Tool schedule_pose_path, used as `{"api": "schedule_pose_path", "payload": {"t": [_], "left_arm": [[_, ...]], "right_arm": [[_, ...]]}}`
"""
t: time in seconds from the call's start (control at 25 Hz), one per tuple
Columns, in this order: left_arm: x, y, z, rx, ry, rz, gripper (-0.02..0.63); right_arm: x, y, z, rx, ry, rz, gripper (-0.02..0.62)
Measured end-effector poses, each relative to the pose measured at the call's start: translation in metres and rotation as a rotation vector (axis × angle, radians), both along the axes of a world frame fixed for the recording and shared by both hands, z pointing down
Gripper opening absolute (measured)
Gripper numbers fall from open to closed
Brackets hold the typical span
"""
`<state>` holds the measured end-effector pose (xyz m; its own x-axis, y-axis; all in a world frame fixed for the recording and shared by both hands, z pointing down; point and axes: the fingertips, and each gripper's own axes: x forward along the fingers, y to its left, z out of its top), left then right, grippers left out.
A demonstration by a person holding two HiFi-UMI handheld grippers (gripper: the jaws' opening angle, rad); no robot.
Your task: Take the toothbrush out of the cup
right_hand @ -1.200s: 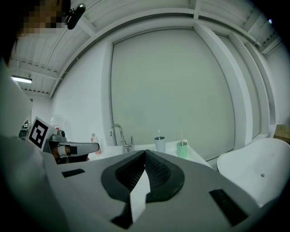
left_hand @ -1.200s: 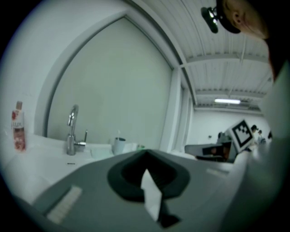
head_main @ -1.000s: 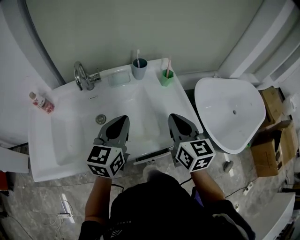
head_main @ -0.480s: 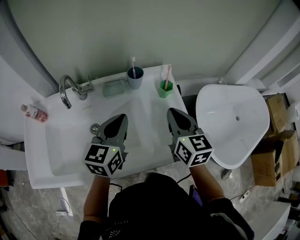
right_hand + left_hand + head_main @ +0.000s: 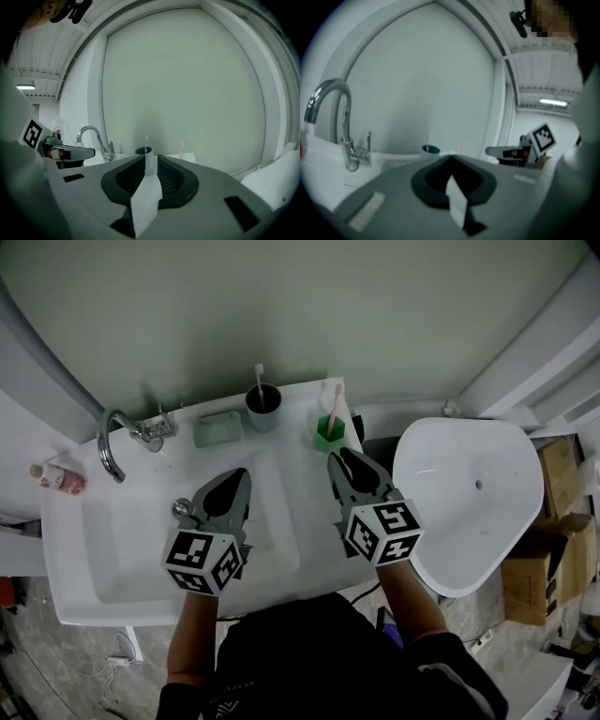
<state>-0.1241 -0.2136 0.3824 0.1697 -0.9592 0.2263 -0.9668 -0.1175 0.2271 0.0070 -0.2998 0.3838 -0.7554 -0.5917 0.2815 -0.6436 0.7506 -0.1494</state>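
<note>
nothing done yet: white toothbrush is seen standing in dark cup; left gripper and right gripper jaws are pressed together, empty, apart from it.

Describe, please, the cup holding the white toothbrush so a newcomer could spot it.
On the back ledge of the white ceramic washbasin, right of the chrome tap and pale green soap dish, stands a round dark blue-grey cup. It holds a white toothbrush, whereas the neighbouring bright green cup holds a pink toothbrush.
</note>
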Motion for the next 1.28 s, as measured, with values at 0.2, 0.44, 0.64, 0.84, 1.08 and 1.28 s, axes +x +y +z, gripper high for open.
{"api": "schedule_pose_path", "payload": {"t": [0.2, 0.44, 0.64, 0.84, 1.08, 1.28], "left_arm": [[-0.007, -0.019, 0.01, -0.023, 0.002, -0.016, 0.005], [-0.01, -0.044, 0.015, -0.041, 0.02, -0.023, 0.005], [-0.013, -0.059, 0.025, -0.06, 0.022, -0.025, 0.005], [-0.021, -0.067, 0.034, -0.079, 0.031, -0.043, 0.005], [-0.025, -0.072, 0.044, -0.097, 0.014, -0.053, 0.005], [-0.028, -0.074, 0.051, -0.111, 0.002, -0.059, 0.005]], "right_arm": [[-0.002, -0.031, 0.012, -0.016, 0.023, 0.01, 0.081], [-0.008, -0.067, 0.026, -0.029, 0.06, 0.021, 0.087], [-0.015, -0.089, 0.044, -0.041, 0.103, 0.027, 0.087], [-0.019, -0.108, 0.061, -0.051, 0.139, 0.033, 0.089], [-0.025, -0.12, 0.068, -0.043, 0.178, 0.021, 0.089], [-0.029, -0.127, 0.069, -0.021, 0.232, 0.014, 0.092]]}}
